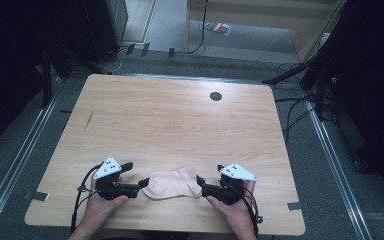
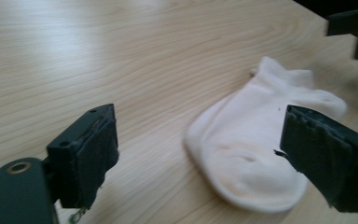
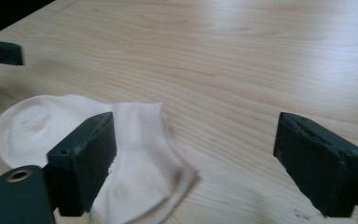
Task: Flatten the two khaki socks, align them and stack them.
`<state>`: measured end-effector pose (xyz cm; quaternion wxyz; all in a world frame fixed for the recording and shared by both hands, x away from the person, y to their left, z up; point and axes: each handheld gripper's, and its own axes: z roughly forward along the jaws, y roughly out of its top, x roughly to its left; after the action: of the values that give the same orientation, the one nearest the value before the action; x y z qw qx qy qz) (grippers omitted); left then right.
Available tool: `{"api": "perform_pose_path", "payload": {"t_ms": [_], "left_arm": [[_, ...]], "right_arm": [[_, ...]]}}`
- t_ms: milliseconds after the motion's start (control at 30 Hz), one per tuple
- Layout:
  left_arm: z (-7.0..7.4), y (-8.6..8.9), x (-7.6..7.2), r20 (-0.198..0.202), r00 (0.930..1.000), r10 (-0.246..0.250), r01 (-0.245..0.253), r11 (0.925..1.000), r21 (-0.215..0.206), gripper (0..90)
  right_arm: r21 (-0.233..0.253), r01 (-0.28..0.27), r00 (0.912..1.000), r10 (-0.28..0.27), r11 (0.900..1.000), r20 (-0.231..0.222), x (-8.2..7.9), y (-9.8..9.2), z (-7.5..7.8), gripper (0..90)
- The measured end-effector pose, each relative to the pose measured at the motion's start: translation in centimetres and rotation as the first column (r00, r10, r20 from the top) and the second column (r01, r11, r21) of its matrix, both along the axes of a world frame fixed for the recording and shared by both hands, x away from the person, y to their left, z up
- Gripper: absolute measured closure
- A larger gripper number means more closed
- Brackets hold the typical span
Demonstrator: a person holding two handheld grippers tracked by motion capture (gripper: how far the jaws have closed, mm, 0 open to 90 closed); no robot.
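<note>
A pale cream ankle sock [image 1: 172,184] lies flat near the front edge of the wooden table [image 1: 180,115]. My left gripper [image 1: 136,175] is at the sock's left end and stands open, with nothing between its jaws. My right gripper [image 1: 209,175] is at the sock's right end, also open and holding nothing. In the left gripper view the sock [image 2: 251,144] lies ahead and to the right, partly behind the right jaw, and the left gripper [image 2: 200,135] stands wide. In the right gripper view the sock [image 3: 135,158] lies behind the left jaw of the right gripper [image 3: 196,149].
A dark round grommet [image 1: 215,96] sits in the table's far side. Bare wood stretches beyond the sock. Cables [image 1: 295,110] and dark stands [image 1: 325,85] crowd the floor to the right, and metal rails [image 1: 15,165] run along both sides.
</note>
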<state>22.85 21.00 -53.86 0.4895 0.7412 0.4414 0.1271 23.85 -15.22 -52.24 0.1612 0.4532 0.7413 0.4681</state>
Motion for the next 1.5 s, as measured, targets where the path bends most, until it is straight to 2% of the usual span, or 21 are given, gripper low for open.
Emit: {"api": "perform_pose_path", "payload": {"t_ms": [33, 67, 100, 133, 200, 267, 367, 467, 567, 700, 767, 900, 1033, 1100, 1200, 1300, 1500], "left_arm": [[0.0, 0.6, -0.1, 0.002, 0.9998, 0.017, -0.017, 0.9998, -0.008, 9.1], [0.0, 1.2, -0.2, 0.002, 0.9996, 0.028, -0.028, 0.9993, -0.024, 8.3], [0.0, 2.1, -0.2, 0.004, 0.9993, 0.037, -0.037, 0.9985, -0.041, 7.4], [0.0, 2.6, -0.3, 0.006, 0.9990, 0.045, -0.045, 0.9976, -0.052, 5.9], [0.0, 3.8, -0.3, 0.018, 0.9979, 0.063, -0.062, 0.9966, -0.054, 2.4], [-0.1, 5.0, -0.3, 0.018, 0.9943, 0.105, -0.104, 0.9930, -0.057, 2.2], [-0.4, 6.6, -0.3, 0.026, 0.9899, 0.140, -0.138, 0.9893, -0.046, 1.2], [-0.5, 7.8, -0.3, 0.012, 0.9853, 0.170, -0.169, 0.9832, -0.069, 0.4], [-0.4, 8.7, -0.6, 0.034, 0.9771, 0.210, -0.208, 0.9771, -0.044, 0.3], [-0.4, 10.1, -1.1, 0.040, 0.9684, 0.246, -0.246, 0.9692, -0.017, 0.3], [-0.4, 11.0, -1.3, 0.043, 0.9621, 0.269, -0.269, 0.9631, -0.011, 0.3], [-0.6, 12.9, -1.7, 0.039, 0.9476, 0.317, -0.317, 0.9483, 0.001, 0.4], [-0.6, 14.0, -2.1, 0.049, 0.9381, 0.343, -0.344, 0.9389, 0.013, 0.4], [-0.6, 14.4, -2.2, 0.060, 0.9303, 0.362, -0.364, 0.9310, 0.029, 0.3], [-0.9, 14.8, -1.9, 0.049, 0.9229, 0.382, -0.383, 0.9233, 0.024, 0.4], [-1.0, 14.5, -1.8, 0.047, 0.9253, 0.376, -0.378, 0.9251, 0.037, 0.4], [-1.1, 13.8, -1.7, 0.056, 0.9322, 0.358, -0.361, 0.9297, 0.073, 0.4]], "right_arm": [[-0.007, 0.016, 0.9999, -0.016, 1.000, 0.006, 0.0, -0.3, 0.2, 11.8], [-0.006, 0.029, 0.9996, -0.029, 1.000, 0.005, 0.0, -0.6, 0.3, 6.8], [0.002, 0.035, 0.9994, -0.035, 0.999, -0.001, 0.0, -0.9, 0.4, 1.0], [0.013, 0.030, 0.9995, -0.029, 0.999, -0.011, 0.1, -1.4, 0.4, 0.0], [0.014, 0.030, 0.9995, -0.030, 0.999, -0.012, 0.1, -2.1, 0.4, 0.0], [-0.019, 0.053, 0.9986, -0.053, 0.998, 0.006, 0.0, -2.6, 0.3, 0.0], [-0.033, 0.080, 0.9968, -0.080, 0.996, 0.005, 0.0, -3.5, 0.1, 0.0], [-0.043, 0.102, 0.9946, -0.101, 0.994, 0.021, -0.2, -4.4, 0.0, 0.0], [-0.063, 0.120, 0.9923, -0.118, 0.991, 0.037, -0.5, -5.2, -0.1, 0.0], [-0.085, 0.153, 0.9877, -0.150, 0.985, 0.046, -0.7, -6.8, -0.5, 0.0], [-0.088, 0.165, 0.9858, -0.161, 0.982, 0.048, -0.8, -7.5, -0.7, 0.0], [-0.107, 0.209, 0.9776, -0.206, 0.972, 0.044, -1.0, -9.3, -1.1, 0.0], [-0.111, 0.258, 0.9662, -0.256, 0.960, 0.029, -1.1, -11.1, -1.4, 0.0], [-0.104, 0.281, 0.9595, -0.281, 0.954, 0.023, -1.2, -12.0, -1.5, 0.0], [-0.105, 0.314, 0.9494, -0.313, 0.944, 0.026, -1.3, -13.0, -1.6, 0.0], [-0.107, 0.330, 0.9435, -0.331, 0.938, 0.009, -1.0, -13.4, -2.1, 0.0], [-0.109, 0.324, 0.9458, -0.324, 0.940, 0.021, -1.1, -13.3, -2.2, 0.0]]}}
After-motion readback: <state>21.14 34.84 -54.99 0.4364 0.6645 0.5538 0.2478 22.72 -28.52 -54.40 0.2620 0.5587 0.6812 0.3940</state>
